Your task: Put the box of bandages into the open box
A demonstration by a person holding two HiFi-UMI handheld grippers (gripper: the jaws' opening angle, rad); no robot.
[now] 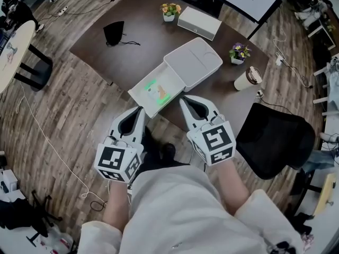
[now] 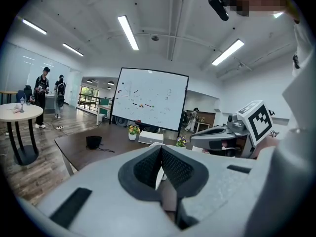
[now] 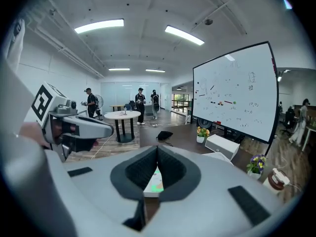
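On the dark table stands the open white box (image 1: pixel 135 94), its lid (image 1: pixel 194 62) folded back to the far right. The box of bandages (image 1: pixel 157 91), white with green edges, lies inside the open box. Both grippers hover at the table's near edge, just short of the open box. My left gripper (image 1: pixel 140 109) is off its near-left corner and my right gripper (image 1: pixel 183 98) off its near-right corner. In each gripper view the jaws meet at the tips with nothing between them: left gripper (image 2: pixel 161 148), right gripper (image 3: pixel 157 147). Past the right jaws a strip of the bandage box (image 3: pixel 156 182) shows.
A paper cup (image 1: pixel 247 78) and a flower pot (image 1: pixel 238 52) stand right of the lid. A second flower pot (image 1: pixel 170 11), a flat white box (image 1: pixel 199 23) and a black pouch (image 1: pixel 113 33) sit at the far side. A black chair (image 1: pixel 275 139) stands on my right.
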